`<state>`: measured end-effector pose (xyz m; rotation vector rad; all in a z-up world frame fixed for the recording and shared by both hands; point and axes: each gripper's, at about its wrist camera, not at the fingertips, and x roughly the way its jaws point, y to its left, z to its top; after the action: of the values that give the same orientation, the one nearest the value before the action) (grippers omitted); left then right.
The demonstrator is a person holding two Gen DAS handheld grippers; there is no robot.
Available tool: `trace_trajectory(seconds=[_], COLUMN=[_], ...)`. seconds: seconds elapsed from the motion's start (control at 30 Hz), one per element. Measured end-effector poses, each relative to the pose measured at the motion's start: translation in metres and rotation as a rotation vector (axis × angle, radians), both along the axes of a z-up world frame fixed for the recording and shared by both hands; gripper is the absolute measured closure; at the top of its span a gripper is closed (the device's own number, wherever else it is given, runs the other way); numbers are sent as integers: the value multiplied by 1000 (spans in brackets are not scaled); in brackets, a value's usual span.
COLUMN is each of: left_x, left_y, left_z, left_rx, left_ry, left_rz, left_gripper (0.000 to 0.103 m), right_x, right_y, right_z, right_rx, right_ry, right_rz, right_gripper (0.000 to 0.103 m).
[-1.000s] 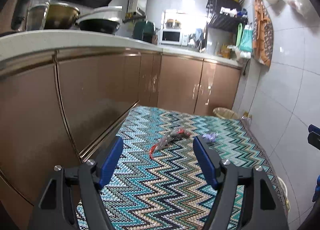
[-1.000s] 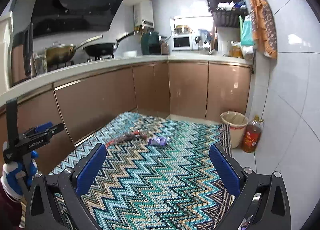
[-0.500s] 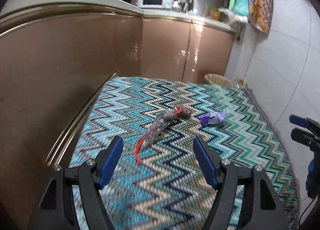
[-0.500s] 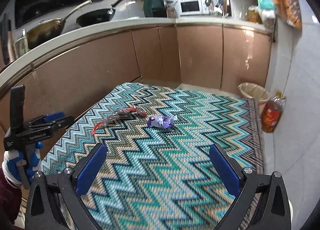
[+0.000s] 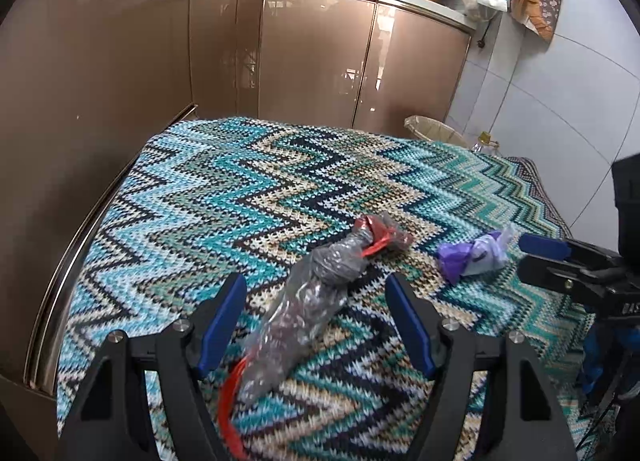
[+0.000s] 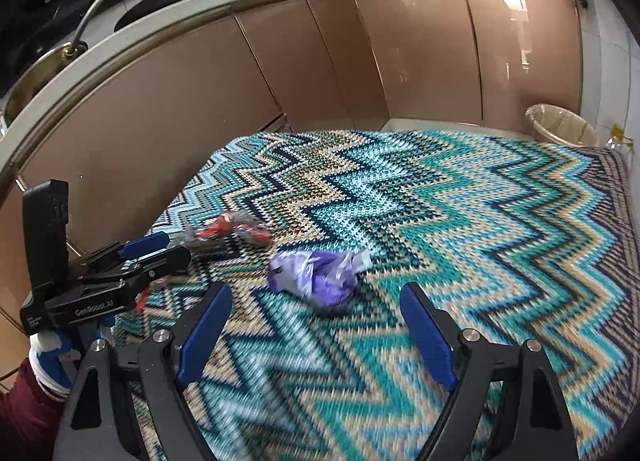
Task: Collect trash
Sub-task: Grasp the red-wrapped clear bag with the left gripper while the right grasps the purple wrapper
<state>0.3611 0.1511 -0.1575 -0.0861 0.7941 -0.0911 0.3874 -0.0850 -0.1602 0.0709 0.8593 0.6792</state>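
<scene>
A crumpled clear plastic wrapper (image 5: 308, 301) with a red strip lies on the zigzag rug (image 5: 248, 197). My left gripper (image 5: 316, 321) hangs open just over it, one finger on each side, pads clear of the plastic. To its right lies a purple wrapper (image 5: 476, 257). In the right wrist view the purple wrapper (image 6: 316, 277) sits just ahead of my right gripper (image 6: 316, 337). Its jaws are closing and its pads do not touch the wrapper. The clear wrapper (image 6: 228, 231) shows there too, beside the left gripper (image 6: 132, 257).
A lined waste bin (image 6: 560, 125) stands in the far right corner past the rug, with an oil bottle (image 6: 618, 139) beside it. Brown cabinet doors (image 5: 120, 81) run along the left and far sides. A tiled wall (image 5: 560, 109) bounds the right.
Both grippers have come down and forward toward the rug, so both pieces of trash now lie close to the fingertips. The right gripper's jaws have narrowed.
</scene>
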Motion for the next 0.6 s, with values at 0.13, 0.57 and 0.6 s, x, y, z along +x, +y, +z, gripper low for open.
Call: trace_trajectory(seconds=[0.13,0.57,0.6], left_x=[7,13,13], left_y=[-1,3,3], left_z=[-6,-18,-18], left_rx=[7,-40,-38], left_ry=[6,52,52], left_rz=[-11,-15,-14], left_gripper=[41,70,70], right_x=[14,18,17], right_y=[9,33,34], right_z=[-4,-14,-14], right_rx=[-14,-46,-47], right_ry=[-7,-13,-15], right_rz=[32,175,182], right_gripper=[24,50,51])
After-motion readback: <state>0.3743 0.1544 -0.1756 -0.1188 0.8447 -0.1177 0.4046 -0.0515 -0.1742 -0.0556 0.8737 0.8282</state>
